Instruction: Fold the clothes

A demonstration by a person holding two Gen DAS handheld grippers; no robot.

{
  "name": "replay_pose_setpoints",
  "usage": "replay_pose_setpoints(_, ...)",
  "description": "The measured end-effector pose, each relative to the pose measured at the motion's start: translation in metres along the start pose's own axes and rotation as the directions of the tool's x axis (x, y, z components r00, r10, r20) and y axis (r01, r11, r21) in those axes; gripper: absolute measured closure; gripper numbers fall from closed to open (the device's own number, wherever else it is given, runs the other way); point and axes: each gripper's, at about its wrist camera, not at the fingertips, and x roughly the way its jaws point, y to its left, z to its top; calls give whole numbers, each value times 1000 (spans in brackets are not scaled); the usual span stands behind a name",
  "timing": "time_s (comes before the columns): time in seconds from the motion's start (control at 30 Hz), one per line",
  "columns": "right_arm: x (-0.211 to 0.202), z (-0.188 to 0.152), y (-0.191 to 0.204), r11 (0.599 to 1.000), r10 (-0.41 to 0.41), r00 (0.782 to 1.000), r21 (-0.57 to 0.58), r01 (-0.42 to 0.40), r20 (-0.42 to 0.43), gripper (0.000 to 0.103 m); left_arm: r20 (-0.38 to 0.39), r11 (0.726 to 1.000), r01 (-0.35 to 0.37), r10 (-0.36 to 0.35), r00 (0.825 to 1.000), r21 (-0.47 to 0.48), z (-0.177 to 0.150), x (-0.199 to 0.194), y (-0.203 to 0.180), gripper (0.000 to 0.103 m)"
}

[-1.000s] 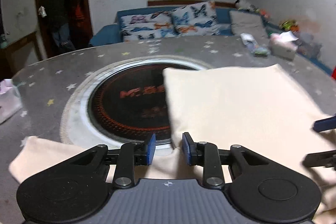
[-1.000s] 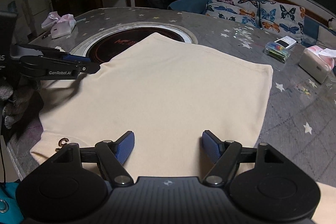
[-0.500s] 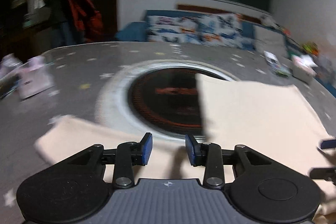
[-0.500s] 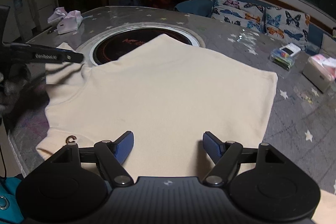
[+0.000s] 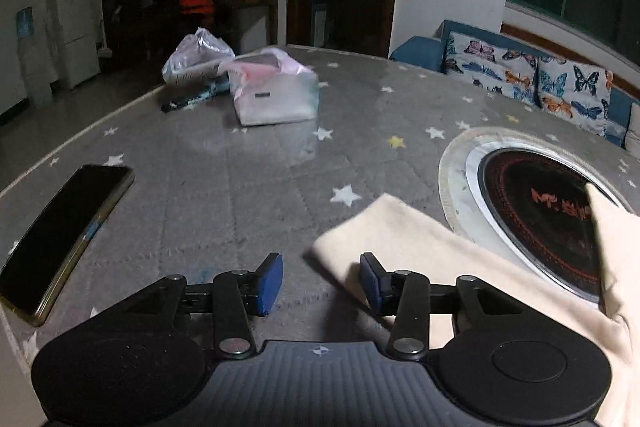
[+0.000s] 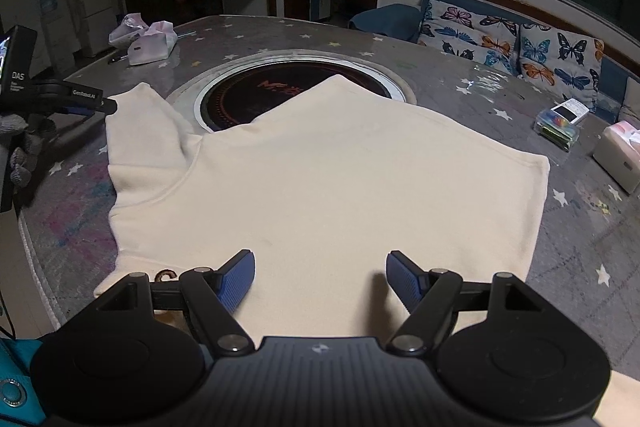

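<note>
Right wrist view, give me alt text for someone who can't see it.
A cream sweatshirt lies flat on a grey star-patterned table, partly covering a round black cooktop. The open right gripper hovers over its near edge; the left gripper reaches the spread sleeve's cuff.

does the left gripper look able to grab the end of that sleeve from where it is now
Probably yes. The left gripper is open, and the cream sleeve's end lies flat on the table just ahead of its right finger, with nothing between them. The phone sits well off to the left.
</note>
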Motion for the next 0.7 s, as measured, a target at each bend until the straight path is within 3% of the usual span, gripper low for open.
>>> replay_pose_setpoints(0.03,0,0,0,1000,-1,1000,0,1,0,29,5,1000,11,-11,1000,-6,2,0,1,72)
replay_pose_setpoints(0.1,-2,0,0,1000,-3,1000,2,3,3,29,14,999,34,-34,999,-18,5,-1,2,94)
replay_pose_setpoints(0.27,-6,0,0,1000,-9,1000,8,9,11,29,40,995,91,-89,995,-47,13,-3,4,98)
replay_pose_setpoints(0.33,-8,1,-1,1000,-11,1000,13,10,17,29,73,988,149,-145,987,-46,21,-15,-1,98)
replay_pose_setpoints(0.47,-14,0,-5,999,-19,999,26,18,34,29,139,958,287,-284,949,-2,36,-45,-26,98)
replay_pose_setpoints(0.7,-25,-3,-10,998,-32,997,49,28,64,29,149,863,501,-505,850,64,46,-80,-74,98)
